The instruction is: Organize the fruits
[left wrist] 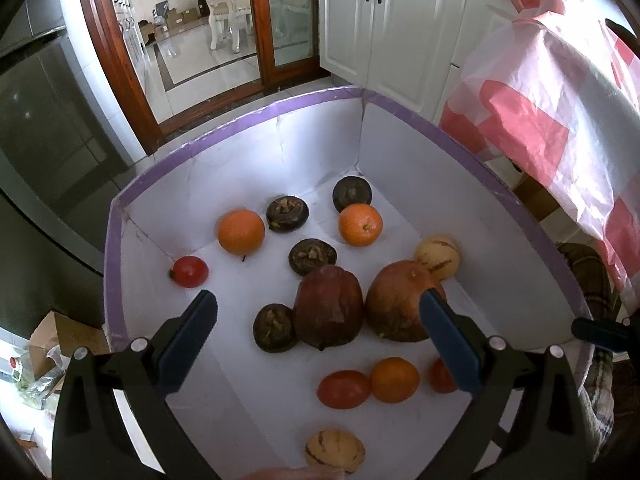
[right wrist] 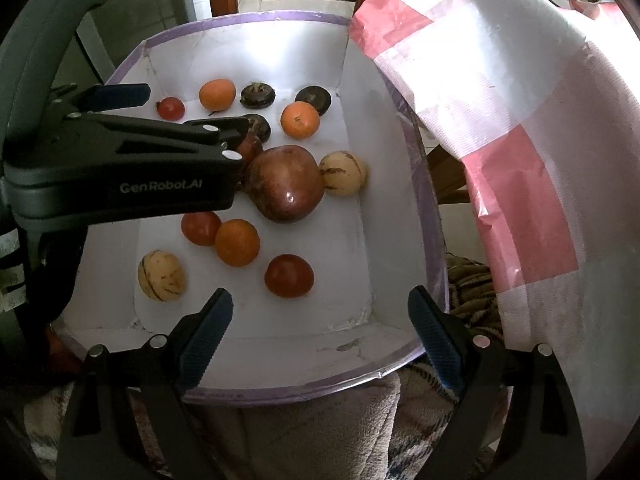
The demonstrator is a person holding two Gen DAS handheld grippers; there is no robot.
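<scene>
Kitchen floor, white cabinets behind; a purple-rimmed box of mixed fruits, unsorted.

Left wrist view: left gripper gapes empty over the pomegranates at centre, presumably choosing.
Right wrist view: right gripper spread wide, holding nothing, near a tomato, lower centre.

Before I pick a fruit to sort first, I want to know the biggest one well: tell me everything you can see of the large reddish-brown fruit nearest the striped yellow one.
The large reddish-brown fruit is round and glossy, brownish-red with a paler, duller orange patch toward its top and a bright highlight. It lies on the floor of the white box, about mid-box. The striped yellow fruit sits right against it. A second big red fruit lies close beside it. No fingers touch it.
</scene>
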